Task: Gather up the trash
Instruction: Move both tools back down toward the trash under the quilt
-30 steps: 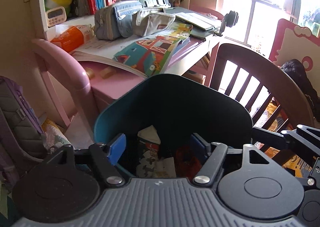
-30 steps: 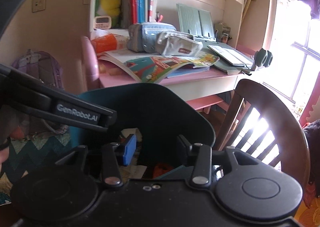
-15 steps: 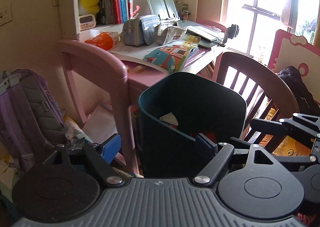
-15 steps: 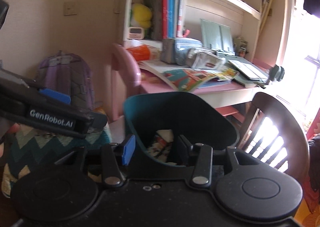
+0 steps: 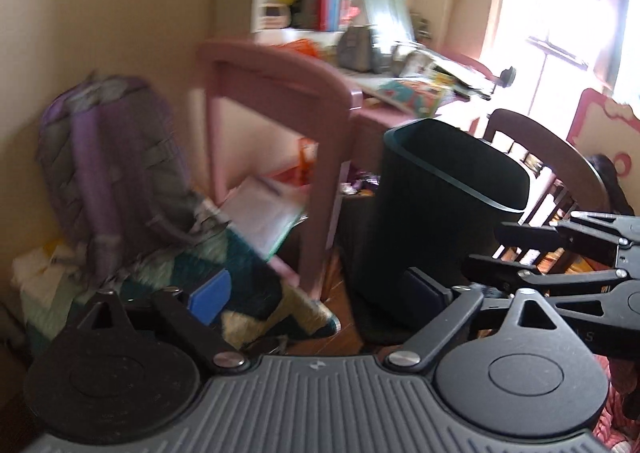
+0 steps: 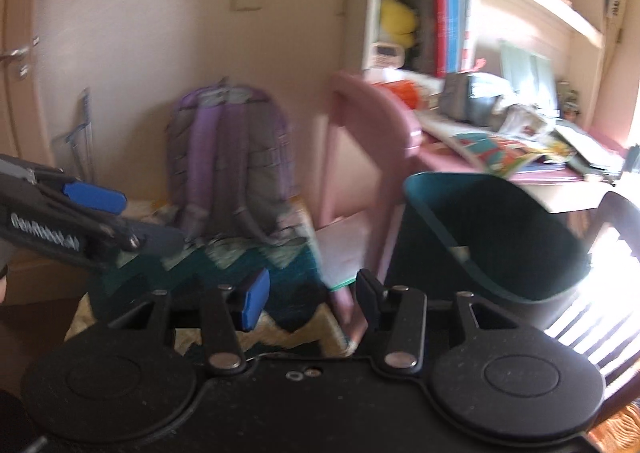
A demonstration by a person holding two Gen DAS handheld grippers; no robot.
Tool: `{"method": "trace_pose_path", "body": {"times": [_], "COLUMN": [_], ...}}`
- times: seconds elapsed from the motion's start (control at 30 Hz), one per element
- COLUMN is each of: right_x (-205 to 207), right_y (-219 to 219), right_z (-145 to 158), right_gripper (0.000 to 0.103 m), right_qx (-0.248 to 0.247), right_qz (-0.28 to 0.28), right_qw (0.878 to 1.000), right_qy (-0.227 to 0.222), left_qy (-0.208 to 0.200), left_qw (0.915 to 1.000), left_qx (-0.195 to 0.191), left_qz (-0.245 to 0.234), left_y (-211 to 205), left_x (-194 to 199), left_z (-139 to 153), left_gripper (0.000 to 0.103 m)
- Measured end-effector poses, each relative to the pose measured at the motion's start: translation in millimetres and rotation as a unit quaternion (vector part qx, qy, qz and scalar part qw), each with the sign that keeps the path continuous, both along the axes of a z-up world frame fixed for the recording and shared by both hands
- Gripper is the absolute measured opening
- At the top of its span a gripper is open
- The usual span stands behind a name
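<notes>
The dark teal trash bin (image 5: 448,205) stands on the floor between a pink desk and a wooden chair. My left gripper (image 5: 316,293) hangs in front of it and to its left, its jaws opening wide with nothing between them. In the right wrist view the bin (image 6: 480,237) is to the right, with a pale scrap (image 6: 460,251) just visible inside. My right gripper (image 6: 310,299) is open and empty, pointing at the floor left of the bin. The left gripper (image 6: 136,217) juts in from the left edge there.
A purple backpack (image 6: 232,157) leans on the wall over a zigzag blanket (image 6: 248,265). The pink desk (image 5: 280,93) holds books and pouches, with papers (image 5: 264,213) on the floor beneath. The wooden chair (image 5: 540,141) stands behind the bin. A door (image 6: 16,53) is at far left.
Both grippers have drawn back from over the bin and swung left, so the bin now sits to their right. The left jaws have spread wider.
</notes>
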State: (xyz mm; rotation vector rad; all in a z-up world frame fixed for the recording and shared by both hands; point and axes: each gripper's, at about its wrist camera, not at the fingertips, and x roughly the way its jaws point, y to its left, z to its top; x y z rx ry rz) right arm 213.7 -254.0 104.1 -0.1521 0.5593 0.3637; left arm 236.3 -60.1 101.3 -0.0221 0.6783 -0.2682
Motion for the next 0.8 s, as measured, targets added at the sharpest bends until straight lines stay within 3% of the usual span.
{"method": "trace_pose_path", "body": {"times": [0.07, 0.23, 0.5, 0.63, 0.8], "right_x": [0, 10, 24, 33, 45], "right_y": [18, 61, 143, 178, 217], "right_z": [-11, -49, -146, -200, -263], "right_gripper": [0.047, 0.048, 0.053, 0.053, 0.053], "right_qx": [-0.007, -0.005, -0.011, -0.01, -0.018], "right_qz": [0.018, 0.057, 0.128, 0.142, 0.159], "right_qw": [1.0, 0.997, 0.982, 0.971, 0.957], "right_qy": [0.01, 0.052, 0.136, 0.19, 0.241], "left_qy": [0.003, 0.029, 0.089, 0.12, 0.175], "left_qw": [0.9997, 0.9961, 0.9828, 0.9689, 0.9381], "left_qx": [-0.013, -0.036, -0.031, -0.021, -0.036], "left_qz": [0.02, 0.075, 0.159, 0.215, 0.297], "left_y": [25, 87, 182, 217, 252], "left_x": [-7, -14, -19, -29, -37], "left_z": [-9, -48, -158, -226, -317], "left_gripper": [0.101, 0.101, 0.101, 0.101, 0.101]}}
